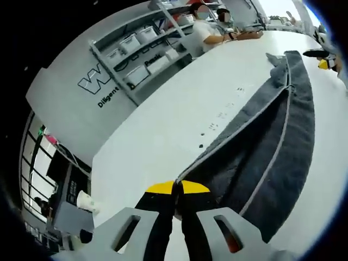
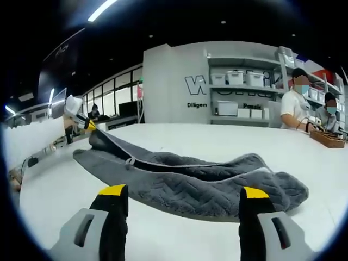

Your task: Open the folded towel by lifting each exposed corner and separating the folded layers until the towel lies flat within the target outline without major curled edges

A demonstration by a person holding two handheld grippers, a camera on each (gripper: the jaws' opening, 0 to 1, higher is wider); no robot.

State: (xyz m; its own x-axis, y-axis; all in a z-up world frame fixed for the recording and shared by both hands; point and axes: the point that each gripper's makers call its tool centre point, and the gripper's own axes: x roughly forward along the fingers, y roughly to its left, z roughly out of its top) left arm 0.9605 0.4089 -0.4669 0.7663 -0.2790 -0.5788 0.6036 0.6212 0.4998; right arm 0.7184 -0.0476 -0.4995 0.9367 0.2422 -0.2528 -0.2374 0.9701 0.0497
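Observation:
A dark grey towel (image 1: 272, 141) lies stretched along the white table (image 1: 163, 119), its layers still folded lengthwise with a pale hem line showing. My left gripper (image 1: 176, 187) is shut on the towel's near corner, yellow tips pressed together. In the right gripper view the towel (image 2: 190, 185) lies rumpled just ahead of my right gripper (image 2: 184, 191), which is open with nothing between its jaws. The left gripper (image 2: 81, 122) holds the towel's far corner lifted off the table there. The right gripper (image 1: 326, 60) shows near the towel's other end.
Small black marks (image 1: 217, 122) dot the table beside the towel. Two people (image 2: 296, 106) sit at the far end with a wooden tray (image 2: 328, 138). Shelves of white bins (image 2: 239, 79) line the wall. A white cup (image 1: 87, 202) stands beyond the table edge.

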